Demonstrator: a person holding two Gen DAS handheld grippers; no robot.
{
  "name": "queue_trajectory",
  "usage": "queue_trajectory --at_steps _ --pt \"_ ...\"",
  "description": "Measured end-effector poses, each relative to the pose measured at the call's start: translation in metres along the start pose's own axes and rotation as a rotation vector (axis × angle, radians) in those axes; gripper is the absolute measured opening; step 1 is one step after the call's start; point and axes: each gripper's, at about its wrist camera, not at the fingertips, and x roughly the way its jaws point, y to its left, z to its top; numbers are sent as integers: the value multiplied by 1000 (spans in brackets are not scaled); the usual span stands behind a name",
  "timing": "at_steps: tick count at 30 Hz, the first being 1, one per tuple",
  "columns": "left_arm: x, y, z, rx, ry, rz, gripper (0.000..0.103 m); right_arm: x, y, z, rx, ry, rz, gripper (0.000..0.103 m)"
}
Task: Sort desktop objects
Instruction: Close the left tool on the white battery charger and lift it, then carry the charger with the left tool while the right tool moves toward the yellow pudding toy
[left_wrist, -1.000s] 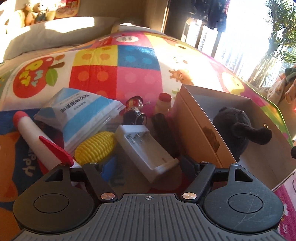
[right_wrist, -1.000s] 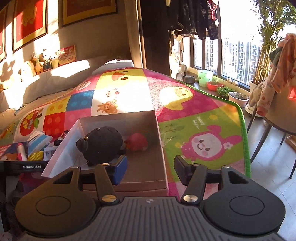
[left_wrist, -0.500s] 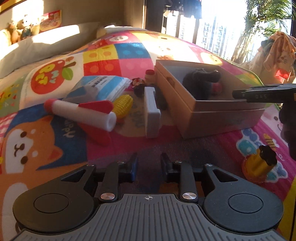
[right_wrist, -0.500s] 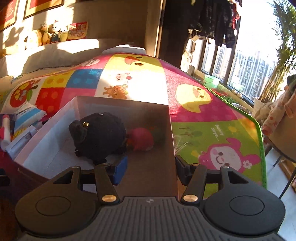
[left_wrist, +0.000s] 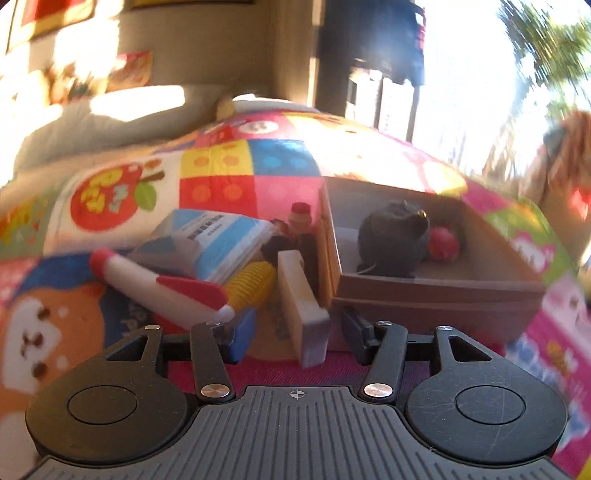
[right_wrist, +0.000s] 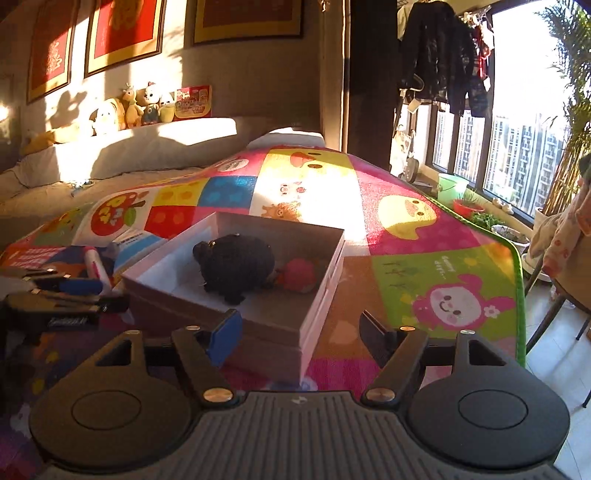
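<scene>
black ribbed gripper bodies, round side discs, silver screws, one blue-padded finger each

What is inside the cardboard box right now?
Inside the box lie a black plush toy and a small red toy touching its side. The floor beneath the plush is covered, so anything under it cannot be seen.

Your way into the box lies open from above; its near half is bare, the black plush fills the back; left of it, the white holder and rocket crowd the mat.
</scene>
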Motion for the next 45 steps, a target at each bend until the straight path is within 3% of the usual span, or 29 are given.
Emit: queue_trajectory --at_steps 2,8,12,15,21,23,25,28,33,36,39,41,45 --pt "0 5 2 -41 -6 -20 58 -18 -4 -14 12 5 -4 76" --pt "7 -7 -5 80 7 30 57 -25 -10 -44 85 61 -15 79" --pt "10 -4 -8 116 12 61 35 -17 -6 -49 142 78 -9 79" --pt "11 6 -7 90 15 101 34 -16 2 -50 122 78 6 79" --pt "18 4 -3 97 14 72 34 -12 23 -28 3 21 -3 79" --pt "22 2 -3 100 16 67 31 -5 38 -17 -84 -41 -57 66" --pt "24 3 -3 99 20 63 21 5 55 -6 -168 -67 -74 55" --pt "14 10 -4 94 14 58 21 27 81 16 -212 -60 26 53" --pt "-29 26 -20 25 64 -12 20 76 102 48 -70 23 199 56" --pt "-62 24 -36 18 80 -79 20 105 116 53 0 93 261 58" --pt "-88 24 -52 -13 104 -132 20 124 133 50 -23 142 289 61" --pt "-101 25 -62 -34 120 -162 20 124 137 47 -52 154 293 67" --pt "-114 24 -72 -40 137 -193 20 106 124 44 -71 209 374 68"
